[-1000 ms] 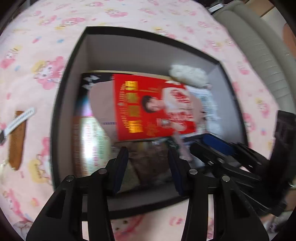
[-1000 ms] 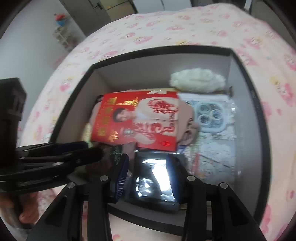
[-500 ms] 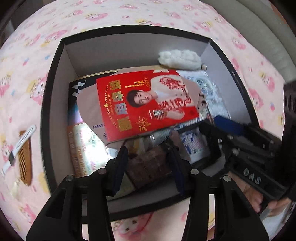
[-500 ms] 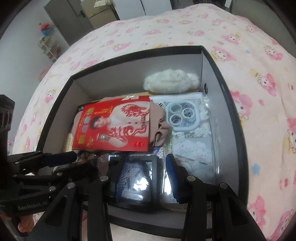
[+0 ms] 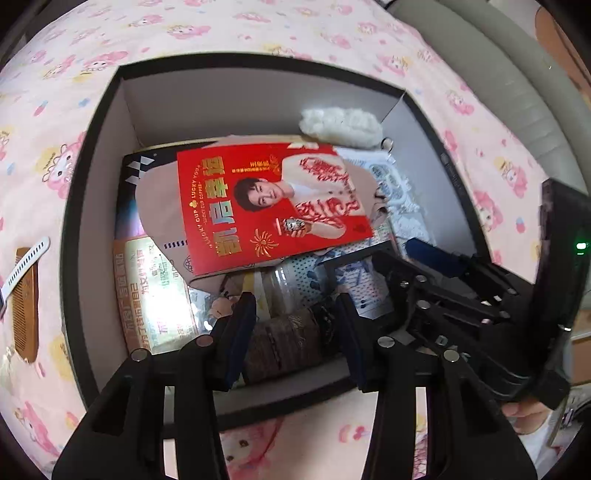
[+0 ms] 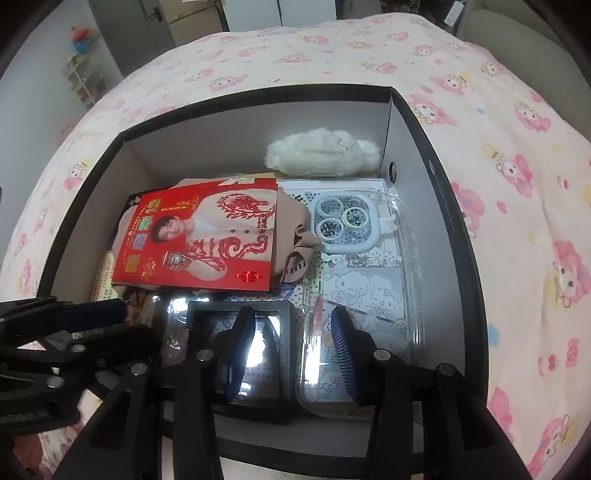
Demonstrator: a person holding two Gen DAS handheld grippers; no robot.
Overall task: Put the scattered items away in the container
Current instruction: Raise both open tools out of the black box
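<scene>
1. Comb [image 5: 25, 302] and a white strap [image 5: 23, 266] lie side by side on the pink bedspread [image 5: 258, 22], outside the left wall of the box [image 5: 75, 236]; they look like what remains to be tidied, since all else in view sits inside.
2. Left gripper [image 5: 293, 328] hangs over the box's near edge, jaws parted and grasping nothing; a brown ribbed item [image 5: 282, 345] lies below the gap, untouched as far as I can tell.
3. Flat things lie stacked to save floor space: a red card [image 5: 273, 206] lies tilted on top of a beige item.
4. Right gripper [image 6: 291, 347] is likewise released and empty, poised above a black frame [image 6: 284, 314] and a clear phone case [image 6: 369, 295].
5. White fluffy piece [image 6: 323, 155] is tucked against the far wall, beside the right corner.
</scene>
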